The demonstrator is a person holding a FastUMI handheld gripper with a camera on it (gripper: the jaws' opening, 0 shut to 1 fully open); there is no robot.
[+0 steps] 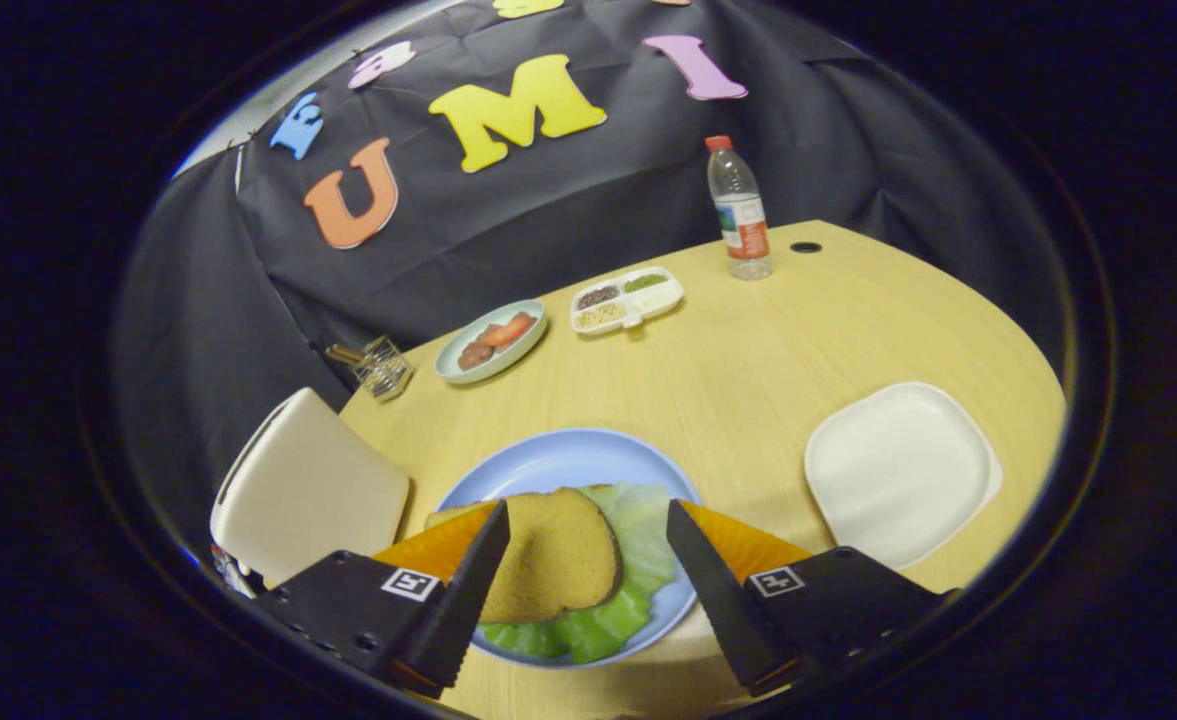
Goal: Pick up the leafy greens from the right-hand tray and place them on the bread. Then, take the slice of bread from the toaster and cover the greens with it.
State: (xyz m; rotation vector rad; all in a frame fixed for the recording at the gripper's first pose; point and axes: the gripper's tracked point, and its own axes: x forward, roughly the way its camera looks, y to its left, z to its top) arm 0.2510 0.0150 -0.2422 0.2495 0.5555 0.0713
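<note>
A light wooden table is seen from above, looking along a hand-held gripper. Its two black fingers are spread wide apart and hold nothing.

Between the fingers sits a round blue plate, used here as the landmark. On the plate lie pale green leafy greens, and a brown slice of bread rests on top of them, covering most of the leaves; the greens stick out past the bread on the side toward the right finger and along the near edge. The bread is not touched by either finger.

Just left of the plate stands a cream-coloured toaster. To the right of the plate, well apart from it, is a white square tray. Beyond the plate, farther across the table, are a small pale green dish with red and brown food, a white divided tray of seeds or grains, and a small wire holder. Farthest beyond stands an upright water bottle with a red cap.
</note>
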